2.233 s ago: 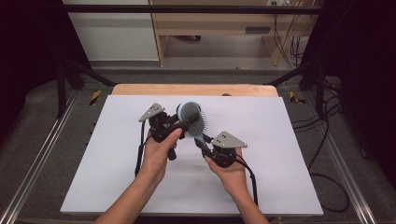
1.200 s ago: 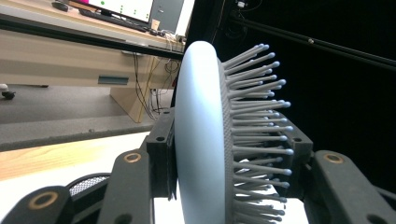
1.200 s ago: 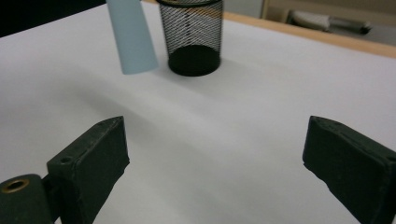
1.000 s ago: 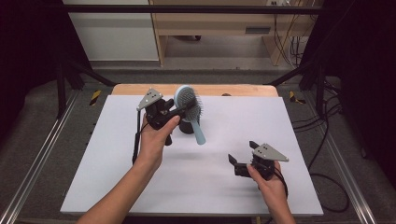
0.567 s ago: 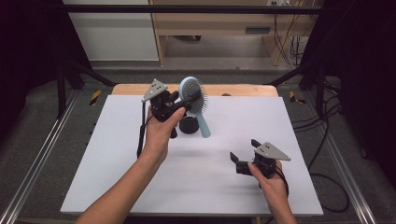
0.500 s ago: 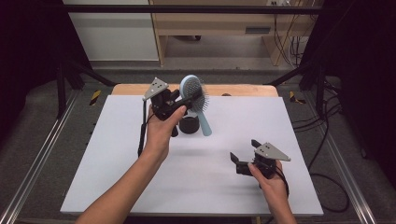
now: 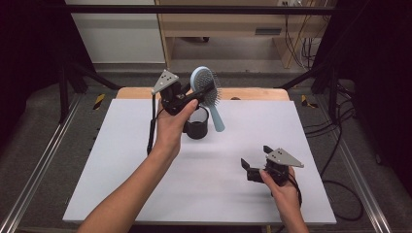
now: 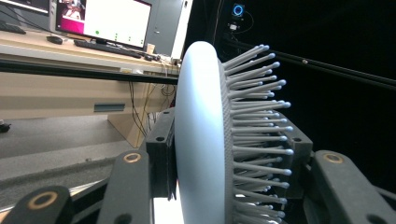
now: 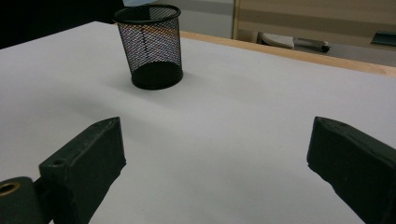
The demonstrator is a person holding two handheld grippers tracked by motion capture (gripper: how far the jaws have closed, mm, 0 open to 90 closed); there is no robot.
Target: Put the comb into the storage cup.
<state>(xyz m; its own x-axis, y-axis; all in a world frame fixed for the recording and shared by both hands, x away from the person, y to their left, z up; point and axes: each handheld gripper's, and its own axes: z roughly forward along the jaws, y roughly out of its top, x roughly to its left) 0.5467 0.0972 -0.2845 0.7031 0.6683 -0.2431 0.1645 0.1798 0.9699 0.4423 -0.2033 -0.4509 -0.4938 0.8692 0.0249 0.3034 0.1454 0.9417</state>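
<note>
A: Work surface?

B: A flat white rectangular sheet [image 7: 121,160] laid over a pale wooden tabletop [image 7: 257,94], whose far edge shows as a narrow strip.

A: Surroundings?

B: A silver metal rail [image 7: 41,165] along the left side, and black cables [image 7: 340,141] on the grey floor at right. In the left gripper view's background, a lit computer monitor [image 8: 116,21] stands behind a dark keyboard [image 8: 100,45].

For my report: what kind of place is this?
Probably a lab recording bench: a white table between metal rails, a monitor on a desk behind, and cables on the floor.
</note>
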